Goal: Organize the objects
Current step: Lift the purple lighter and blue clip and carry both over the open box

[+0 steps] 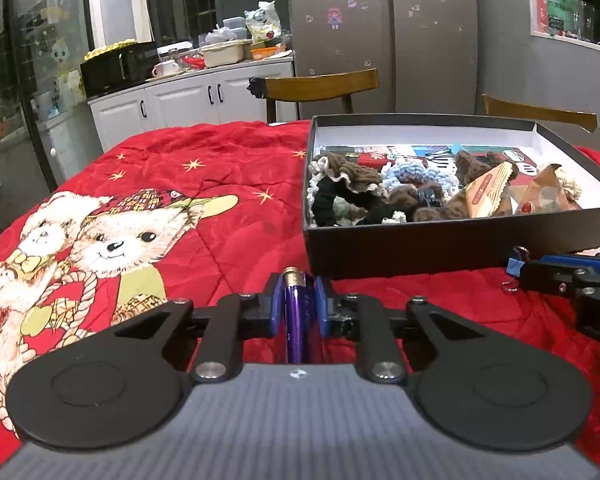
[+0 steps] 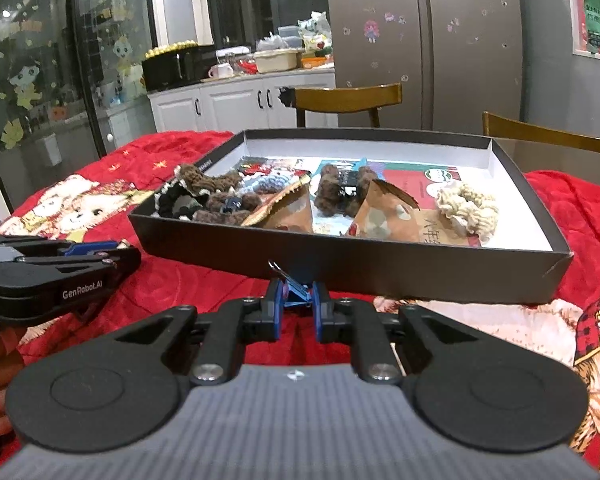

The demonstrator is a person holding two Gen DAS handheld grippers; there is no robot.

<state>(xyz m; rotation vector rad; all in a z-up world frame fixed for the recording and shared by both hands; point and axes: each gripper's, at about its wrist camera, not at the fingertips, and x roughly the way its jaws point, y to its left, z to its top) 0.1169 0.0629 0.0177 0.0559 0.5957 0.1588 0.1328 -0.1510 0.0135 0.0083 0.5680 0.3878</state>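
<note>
The left gripper is clamping a purple pen. The right gripper is pinching a blue binder clip, both hovering just before the black box.

- Box on the quilt, at one o'clock in the left wrist view.
- Scrunchies and packets inside.
- Chairs behind, at twelve o'clock.
</note>
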